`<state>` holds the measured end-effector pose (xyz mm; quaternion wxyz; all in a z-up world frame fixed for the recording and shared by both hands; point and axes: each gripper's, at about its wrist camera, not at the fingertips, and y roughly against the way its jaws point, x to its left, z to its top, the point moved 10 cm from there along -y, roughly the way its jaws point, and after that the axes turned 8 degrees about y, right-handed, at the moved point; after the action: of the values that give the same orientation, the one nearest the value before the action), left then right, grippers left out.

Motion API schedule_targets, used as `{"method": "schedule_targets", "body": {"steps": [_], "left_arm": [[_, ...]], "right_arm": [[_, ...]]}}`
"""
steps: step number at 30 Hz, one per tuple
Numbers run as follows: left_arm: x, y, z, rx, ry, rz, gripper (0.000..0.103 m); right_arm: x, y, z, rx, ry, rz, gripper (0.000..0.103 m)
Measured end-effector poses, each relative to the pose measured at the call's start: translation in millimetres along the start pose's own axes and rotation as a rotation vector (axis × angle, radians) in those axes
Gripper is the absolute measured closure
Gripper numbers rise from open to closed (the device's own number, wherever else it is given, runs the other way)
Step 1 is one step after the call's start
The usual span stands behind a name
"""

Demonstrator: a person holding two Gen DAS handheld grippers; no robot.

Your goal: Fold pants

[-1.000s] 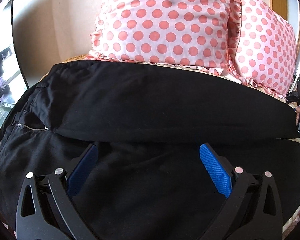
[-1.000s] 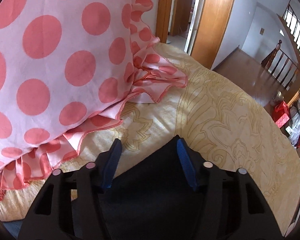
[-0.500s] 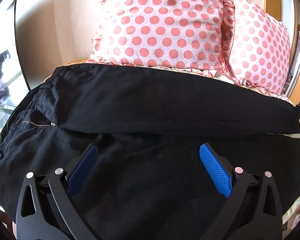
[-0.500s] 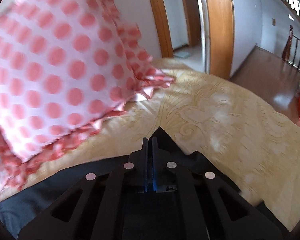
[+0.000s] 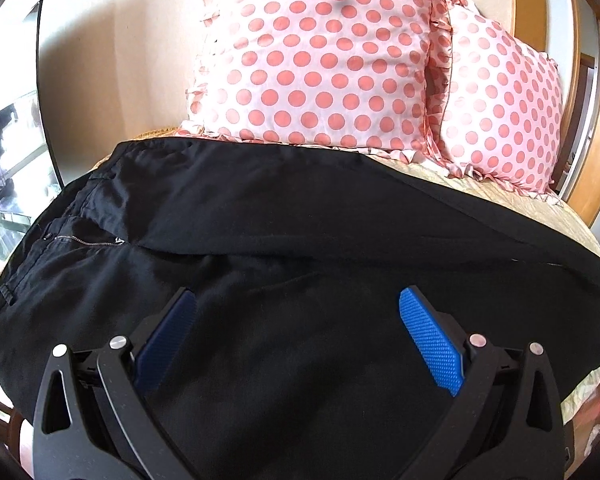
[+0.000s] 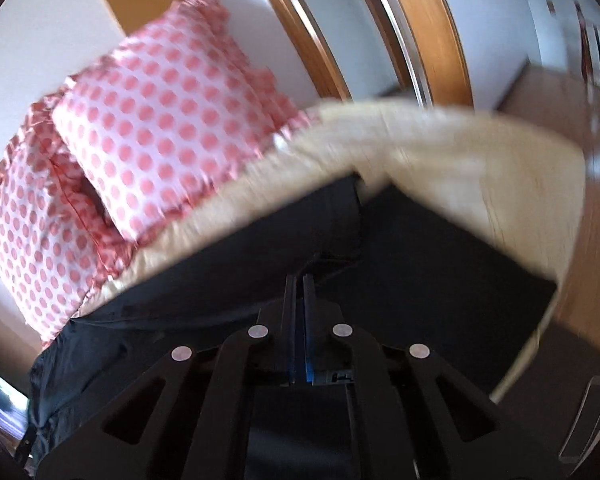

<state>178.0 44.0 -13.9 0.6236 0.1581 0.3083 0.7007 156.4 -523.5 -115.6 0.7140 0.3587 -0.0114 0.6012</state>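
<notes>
The fingers of the right gripper (image 6: 299, 280) are pressed together, and black cloth lies right at their tips; it looks like they pinch the hem end of the pants (image 5: 300, 240), but the picture is blurred, so I cannot be sure the cloth is between them. The fingers of the left gripper (image 5: 298, 320) are spread wide above the near leg and hold nothing.

The pants lie across the bed (image 5: 560, 216), waist and zipper (image 5: 88, 241) at the left of the left view, one leg already laid over the other. I think the right gripper holds the leg end to carry it toward the waist, while the left waits to steady the middle.

The pillows (image 5: 320, 60) touch the far edge of the pants. The leg end is near the bed edge, so free space is mostly over the cloth itself.
</notes>
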Motion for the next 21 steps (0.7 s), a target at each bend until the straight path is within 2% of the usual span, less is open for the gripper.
{"method": "schedule_targets", "body": {"steps": [5, 6, 7, 9, 13, 17, 20, 21], "left_arm": [[2, 4, -2, -0.002, 0.003, 0.004, 0.002], [3, 4, -3, -0.002, 0.004, 0.008, 0.002], [4, 4, -3, 0.0, 0.007, 0.013, 0.002], [7, 3, -5, 0.005, 0.014, 0.019, 0.002], [9, 2, -6, 0.012, 0.015, 0.024, 0.002], [8, 0, -8, 0.019, 0.009, 0.028, 0.002], [8, -1, -9, 0.021, 0.007, 0.03, 0.002], [8, 0, -9, 0.021, 0.006, 0.031, 0.002]], "right_arm": [[-11, -3, -4, 0.036, -0.129, 0.073, 0.096], [-12, -4, -5, 0.039, -0.147, 0.088, 0.089], [-13, -5, -6, 0.047, -0.17, 0.102, 0.076], [-16, -8, -9, 0.063, -0.232, 0.146, 0.065], [-13, -15, -10, 0.07, -0.315, 0.239, 0.066], [-9, -22, -7, 0.055, -0.312, 0.222, 0.071], [-9, -32, -5, 0.059, -0.314, 0.195, 0.087], [-11, -36, -4, 0.069, -0.317, 0.192, 0.096]]}}
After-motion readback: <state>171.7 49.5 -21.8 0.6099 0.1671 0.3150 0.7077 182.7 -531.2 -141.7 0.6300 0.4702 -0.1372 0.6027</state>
